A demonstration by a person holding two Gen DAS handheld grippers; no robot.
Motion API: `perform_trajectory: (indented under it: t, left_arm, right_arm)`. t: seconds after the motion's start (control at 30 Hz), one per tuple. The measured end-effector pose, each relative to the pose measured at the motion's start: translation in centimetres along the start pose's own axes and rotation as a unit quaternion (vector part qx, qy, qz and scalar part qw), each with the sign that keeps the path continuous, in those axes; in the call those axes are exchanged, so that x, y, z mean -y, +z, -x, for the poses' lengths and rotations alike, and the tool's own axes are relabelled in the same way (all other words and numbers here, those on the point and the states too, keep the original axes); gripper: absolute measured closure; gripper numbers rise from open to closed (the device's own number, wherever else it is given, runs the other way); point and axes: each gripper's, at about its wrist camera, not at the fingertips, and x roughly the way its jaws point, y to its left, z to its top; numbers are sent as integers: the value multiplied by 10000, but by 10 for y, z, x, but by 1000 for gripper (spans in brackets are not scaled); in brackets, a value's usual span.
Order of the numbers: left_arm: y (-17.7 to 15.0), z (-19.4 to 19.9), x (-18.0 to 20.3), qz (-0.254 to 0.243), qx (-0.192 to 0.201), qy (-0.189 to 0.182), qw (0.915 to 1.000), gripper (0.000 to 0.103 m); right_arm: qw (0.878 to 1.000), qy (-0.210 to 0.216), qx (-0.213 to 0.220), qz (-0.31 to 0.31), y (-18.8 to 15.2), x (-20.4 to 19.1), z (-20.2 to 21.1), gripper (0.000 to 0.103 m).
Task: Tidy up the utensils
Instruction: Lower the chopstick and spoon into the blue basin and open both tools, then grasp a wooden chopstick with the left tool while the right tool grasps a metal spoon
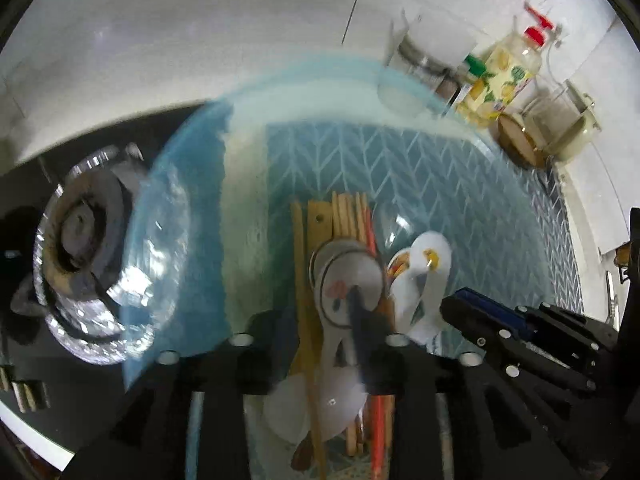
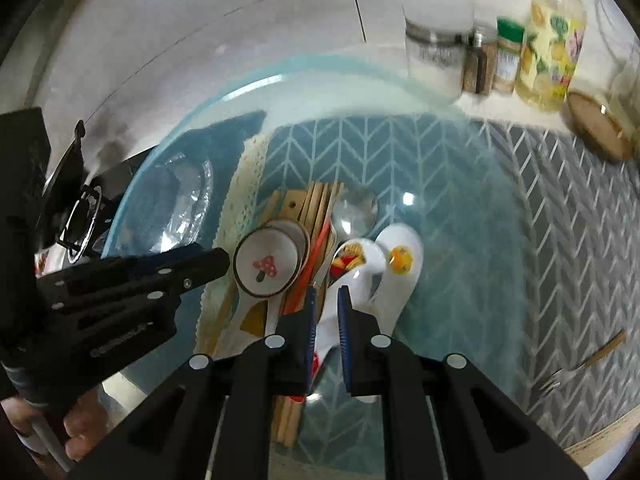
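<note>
White mushroom-print spoon (image 2: 267, 266), duck-print spoon (image 2: 400, 264), yellow bottle (image 2: 554, 40) label unreadable

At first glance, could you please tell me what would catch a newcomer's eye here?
A heap of utensils in the clear blue bowl: the mushroom-print spoon on the left, the duck-print spoon on the right, and wooden chopsticks beneath. The right gripper straddles a white spoon handle, and the left gripper sits beside the mushroom spoon.

A home kitchen: gas burner (image 1: 76, 248), tiled wall, oil bottle (image 2: 554, 40).
</note>
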Motion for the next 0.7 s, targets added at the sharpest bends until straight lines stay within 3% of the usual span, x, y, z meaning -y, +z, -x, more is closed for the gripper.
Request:
perform_trajectory:
  t: [0.1, 0.17, 0.3, 0.4, 0.47, 0.57, 0.7]
  left_arm:
    - [10, 38, 13, -87, 440, 89, 9990, 63]
    - [18, 80, 32, -214, 962, 9, 9951, 63]
    - [19, 144, 84, -530, 1815, -118, 9819, 50]
    - [7, 157, 132, -763, 2032, -266, 9758, 48]
    - [-10, 140, 172, -916, 1921, -445, 9761, 48]
    - [-31, 86, 222, -1053, 1384, -734, 9820, 48]
    - [-48, 3, 265, -1254, 814, -746, 9859, 48]
  right_arm:
    - [9987, 151, 442, 182, 13, 8, 37, 92]
    - [9926, 365, 1129, 273, 27, 24, 88, 92]
    - [9650, 436, 2514, 605, 41, 71, 185, 92]
    - [9517, 586, 2910, 779, 40, 111, 217, 92]
    - [9499, 556, 2951, 868, 36, 148, 219, 92]
    - [9681, 499, 2347, 721, 31, 205, 192, 92]
    - [9778, 736, 1924, 380, 17, 269, 167, 92]
